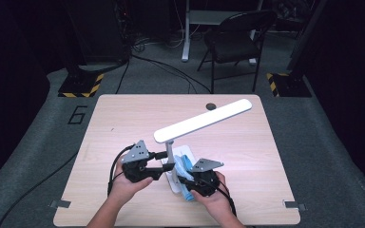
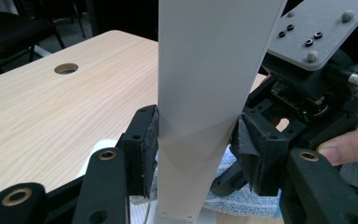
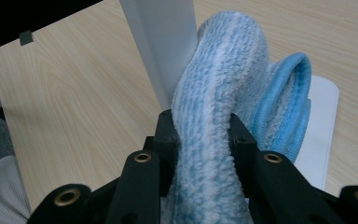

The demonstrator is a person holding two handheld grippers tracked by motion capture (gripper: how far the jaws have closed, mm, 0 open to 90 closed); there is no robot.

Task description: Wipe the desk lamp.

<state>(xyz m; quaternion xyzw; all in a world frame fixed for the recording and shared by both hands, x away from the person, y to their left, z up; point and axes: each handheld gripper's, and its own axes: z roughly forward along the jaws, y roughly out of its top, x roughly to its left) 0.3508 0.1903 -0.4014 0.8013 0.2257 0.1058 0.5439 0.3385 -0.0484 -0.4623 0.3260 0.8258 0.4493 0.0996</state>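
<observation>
Dark room; pale wooden table (image 1: 247, 156) on grey carpet (image 1: 323, 142), black chair (image 1: 235, 40) behind.

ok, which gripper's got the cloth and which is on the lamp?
The right gripper pinches the blue cloth. The left gripper clamps the white lamp post, pads on both sides.

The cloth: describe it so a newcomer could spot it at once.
Start at the wooden table and find the white lamp on it. At the foot of its post, over the lamp's white base, the right gripper pinches the cloth. It is the one soft, fluffy thing there, striped blue and white.
</observation>
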